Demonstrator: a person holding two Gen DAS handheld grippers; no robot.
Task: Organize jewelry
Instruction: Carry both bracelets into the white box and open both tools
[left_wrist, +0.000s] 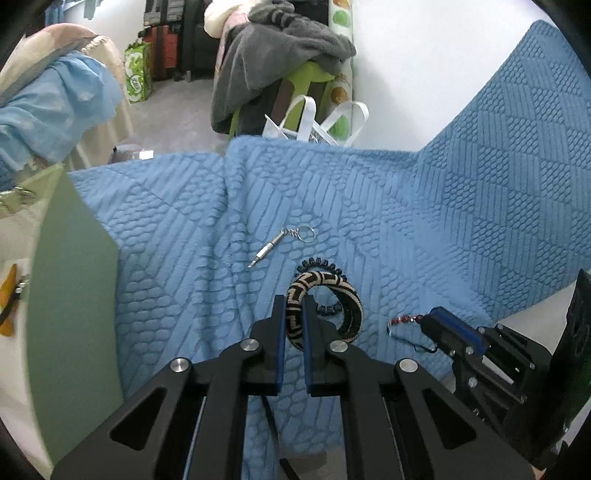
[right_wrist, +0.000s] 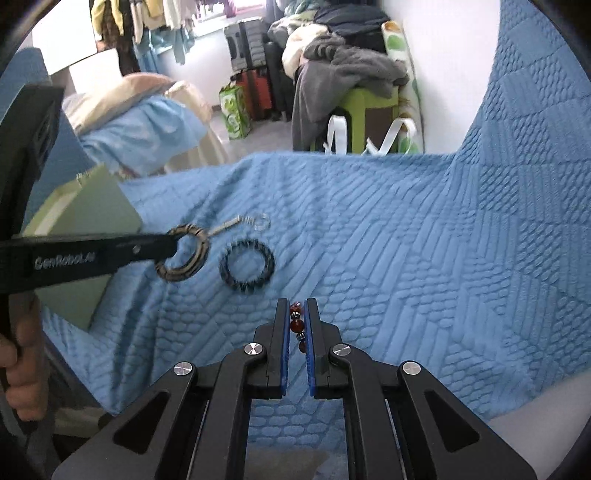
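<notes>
The thick woven bangle in a black-and-tan key pattern (left_wrist: 325, 306) hangs pinched in the left gripper (left_wrist: 294, 314), its blue pads (left_wrist: 281, 332) pressed onto the band's near-left arc. It is clear of the blue quilted bedspread (left_wrist: 406, 206), as the right wrist view shows (right_wrist: 183, 254). Its ring stands roughly upright, the opening facing across the scene and the free arc curving away to the right.

The right gripper (right_wrist: 296, 325) is pinching a string of red and dark beads (right_wrist: 296, 325) between its pads, the strand running lengthwise along the fingers, near to far. In the left wrist view its loose end (left_wrist: 400, 320) trails left of the fingertips.

Still lying flat on the bedspread are a black coiled hair-tie ring (right_wrist: 246, 266) just right of the bangle, and, farther off, a small silver keychain tool (left_wrist: 275, 242) with its long axis slanting from near left to far right.

A pale green box (left_wrist: 74, 295) stands at the left, probably the destination. Carrying both pieces there goes best with the grips kept firm and the bangle level, so that it cannot pivot and slip.
</notes>
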